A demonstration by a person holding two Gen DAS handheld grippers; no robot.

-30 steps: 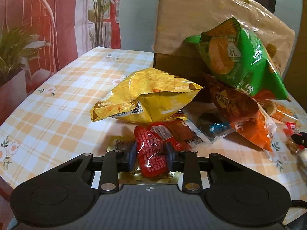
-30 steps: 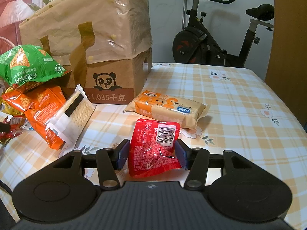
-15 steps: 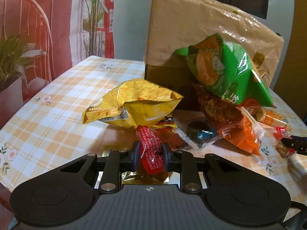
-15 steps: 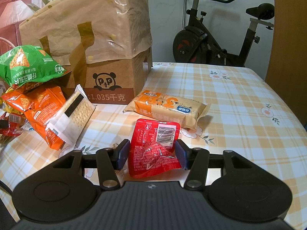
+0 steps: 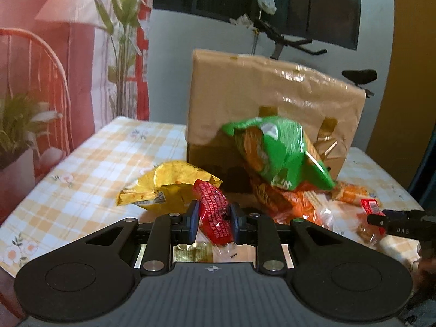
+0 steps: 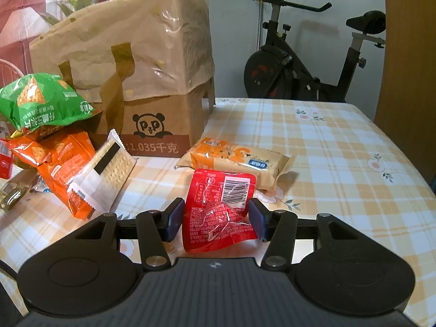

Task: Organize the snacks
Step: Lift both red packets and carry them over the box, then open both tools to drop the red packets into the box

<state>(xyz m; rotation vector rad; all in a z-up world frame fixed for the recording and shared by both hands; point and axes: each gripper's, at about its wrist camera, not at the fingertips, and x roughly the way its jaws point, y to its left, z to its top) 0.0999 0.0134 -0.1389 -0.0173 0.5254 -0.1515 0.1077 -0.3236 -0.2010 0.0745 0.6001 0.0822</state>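
The sorting looks barely begun: most snacks still sit heaped on the counter (image 6: pixel 340 147) against the brown paper bag (image 6: pixel 141 62), among them a green chip bag (image 5: pixel 278 152), a yellow bag (image 5: pixel 166 188), orange packets (image 6: pixel 60 163), a cracker pack (image 6: pixel 109 174) and a biscuit pack (image 6: pixel 237 160). The left gripper (image 5: pixel 213 219) has its fingers clamped narrow on a crumpled red snack packet (image 5: pixel 215 215), clear of the pile. The right gripper (image 6: pixel 215 219) holds a flat red packet (image 6: pixel 218 209) half-wide near the counter's front edge; where either goes is not shown.
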